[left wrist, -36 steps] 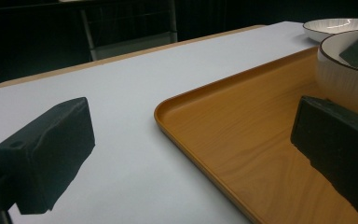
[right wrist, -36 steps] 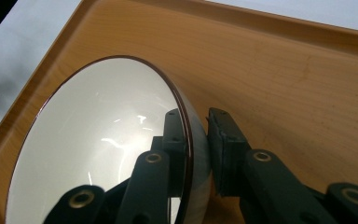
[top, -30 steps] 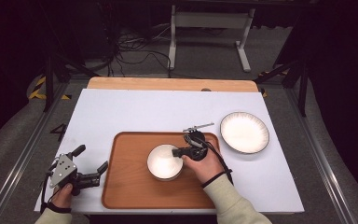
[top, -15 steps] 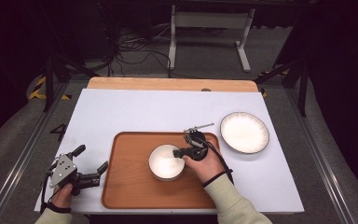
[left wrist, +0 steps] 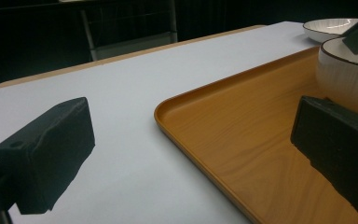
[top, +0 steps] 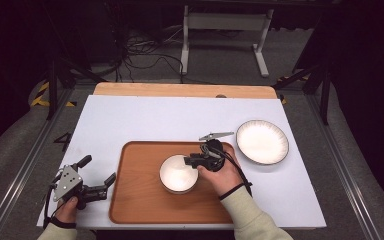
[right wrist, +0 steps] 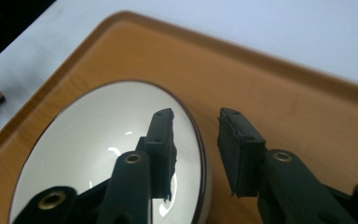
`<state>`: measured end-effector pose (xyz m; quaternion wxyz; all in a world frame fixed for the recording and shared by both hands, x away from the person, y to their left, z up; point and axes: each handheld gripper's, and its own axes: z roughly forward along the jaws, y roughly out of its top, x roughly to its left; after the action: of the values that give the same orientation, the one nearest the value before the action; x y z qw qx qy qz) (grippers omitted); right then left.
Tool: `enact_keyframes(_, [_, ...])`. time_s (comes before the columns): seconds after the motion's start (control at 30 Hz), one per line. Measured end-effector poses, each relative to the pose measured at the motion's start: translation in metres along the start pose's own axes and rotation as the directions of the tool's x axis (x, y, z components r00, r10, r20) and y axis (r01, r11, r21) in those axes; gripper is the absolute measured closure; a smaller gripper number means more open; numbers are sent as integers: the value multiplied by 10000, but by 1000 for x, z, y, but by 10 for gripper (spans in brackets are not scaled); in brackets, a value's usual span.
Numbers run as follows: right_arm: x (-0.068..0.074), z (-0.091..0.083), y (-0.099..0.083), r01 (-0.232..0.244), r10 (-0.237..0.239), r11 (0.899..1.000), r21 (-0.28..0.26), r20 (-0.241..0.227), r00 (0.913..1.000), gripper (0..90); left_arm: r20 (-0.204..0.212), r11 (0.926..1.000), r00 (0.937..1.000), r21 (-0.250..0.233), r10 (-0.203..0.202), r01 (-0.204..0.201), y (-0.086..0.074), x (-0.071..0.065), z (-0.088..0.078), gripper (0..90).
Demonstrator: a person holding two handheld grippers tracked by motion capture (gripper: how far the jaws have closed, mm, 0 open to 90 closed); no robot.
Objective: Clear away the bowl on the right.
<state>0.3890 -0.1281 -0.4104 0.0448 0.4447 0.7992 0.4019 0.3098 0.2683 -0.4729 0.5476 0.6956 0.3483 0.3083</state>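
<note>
Right gripper view: the right tool (right wrist: 196,154), jaws just parted, straddles the white bowl's (right wrist: 88,154) rim on the tray (right wrist: 279,88), no longer pinching; no writing visible.

Looks like a lab or test studio, not a home: white table (top: 145,120) on a metal frame, loose black cables (top: 140,52) on grey floor behind the table, hazard tape (top: 42,95) left of it, dark surroundings.
</note>
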Motion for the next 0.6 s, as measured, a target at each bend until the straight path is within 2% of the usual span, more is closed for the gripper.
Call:
enact_keyframes(0.03, [1,-3,1,365,-362,9986,-379,97,9993,635,-6,10000,10000,-42,-28,28,0,0,0,3])
enact_keyframes(0.1, [1,-4,1,458,-453,9978,-488,117,9989,629,-7,10000,10000,-28,-9,9,0,0,0,2])
enact_keyframes(0.2, [2,-9,2,988,-979,9904,-970,148,9951,595,-47,10000,10000,-44,0,0,0,-1,-1,3])
enact_keyframes(0.3, [3,-13,1,1446,-1439,9777,-1521,157,9895,562,-108,9999,9999,-166,4,-6,-1,-1,-1,2])
enact_keyframes(0.37, [3,-14,0,1823,-1804,9649,-1888,273,9832,540,-110,9999,9999,-167,-2,0,-1,-1,-1,3])
enact_keyframes(0.4, [3,-14,0,1823,-1804,9649,-1888,273,9832,540,-110,9999,9999,-167,-2,0,-1,-1,-1,3])
enact_keyframes(0.43, [3,-15,-1,2216,-2189,9501,-2196,366,9751,521,-112,9999,9999,-163,3,-5,-1,-1,-1,3])
enact_keyframes(0.47, [3,-15,-1,2216,-2189,9501,-2196,366,9751,521,-108,9999,9999,-162,2,-4,-1,-1,-1,3])
enact_keyframes(0.5, [3,-15,-2,2332,-2302,9447,-2305,401,9723,510,-96,9999,10000,-166,-3,2,-1,-1,-1,3])
enact_keyframes(0.6, [2,-17,-4,2872,-2830,9191,-2698,553,9575,474,-67,9999,10000,-137,-3,2,-1,-1,-1,3])
